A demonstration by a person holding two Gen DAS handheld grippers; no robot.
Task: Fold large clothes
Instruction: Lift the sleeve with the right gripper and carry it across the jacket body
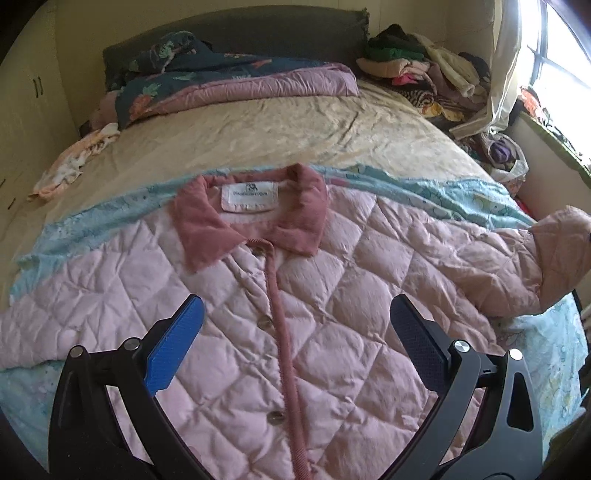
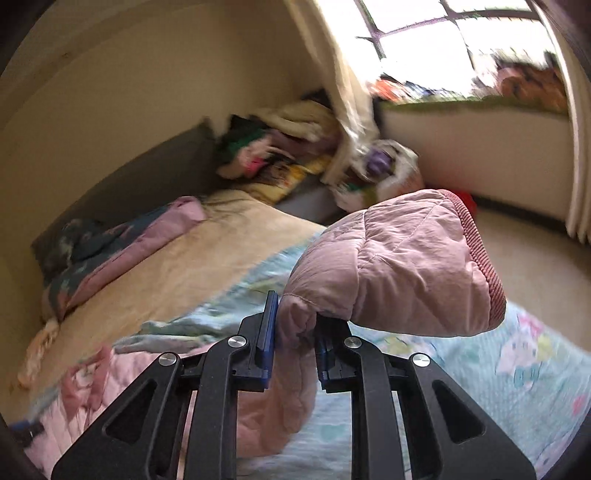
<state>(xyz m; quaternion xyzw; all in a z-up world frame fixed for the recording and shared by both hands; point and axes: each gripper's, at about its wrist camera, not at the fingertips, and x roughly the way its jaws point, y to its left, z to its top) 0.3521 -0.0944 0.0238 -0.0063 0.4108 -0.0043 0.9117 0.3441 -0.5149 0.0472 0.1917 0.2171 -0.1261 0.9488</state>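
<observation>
Ahead of me lay the bed (image 1: 258, 133) in its beige sheet. A dark floral quilt (image 1: 207, 81) was bunched at the headboard (image 1: 236, 29), a heap of clothes (image 1: 417, 70) filled the bed's far right corner, beside the window (image 1: 557, 62).

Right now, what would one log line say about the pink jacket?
right tool: shut on sleeve, lifted | left tool: open above quilted pink jacket | jacket: buttoned, flat on bed
</observation>
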